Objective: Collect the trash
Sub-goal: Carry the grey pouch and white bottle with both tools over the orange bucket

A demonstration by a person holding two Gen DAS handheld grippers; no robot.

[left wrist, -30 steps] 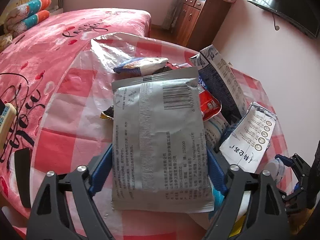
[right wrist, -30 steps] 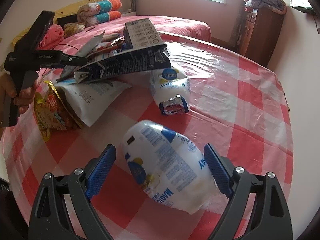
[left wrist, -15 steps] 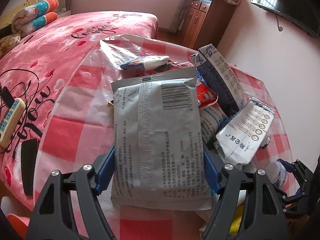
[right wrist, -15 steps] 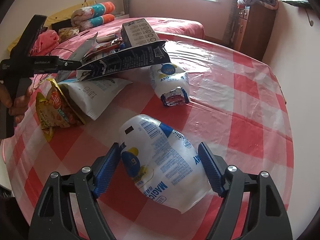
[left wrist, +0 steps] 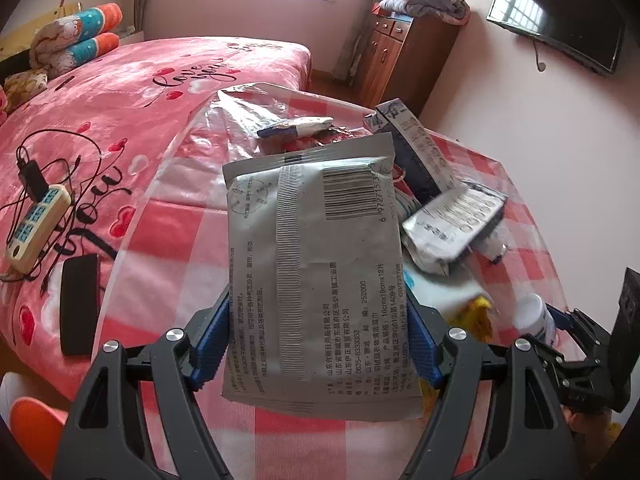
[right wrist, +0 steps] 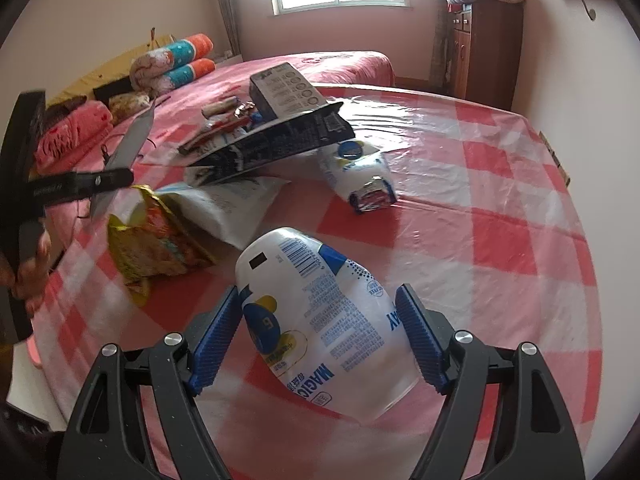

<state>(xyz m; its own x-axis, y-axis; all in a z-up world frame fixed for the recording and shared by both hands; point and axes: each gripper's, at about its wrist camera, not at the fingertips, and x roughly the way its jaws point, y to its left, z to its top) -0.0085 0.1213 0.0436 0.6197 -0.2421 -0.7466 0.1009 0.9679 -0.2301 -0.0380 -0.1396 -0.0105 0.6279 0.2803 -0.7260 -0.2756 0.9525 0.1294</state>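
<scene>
Left claw (left wrist: 316,340) clamps grey packet (left wrist: 316,272) above near edge of tabletop (left wrist: 176,232). Right claw (right wrist: 320,336) grips white pouch (right wrist: 320,312), near edge. Keep both squeezes firm; lift clear of wrapper pile (right wrist: 256,148) before carrying off.

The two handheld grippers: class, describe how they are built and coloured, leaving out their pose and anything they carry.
Both the left gripper and the right gripper have black plastic frames with triangular cut-outs, silver round bolts at the joints, and blue ribbed finger pads. Seen from the right wrist view, the left one has small pale lettering along its black side.
</scene>
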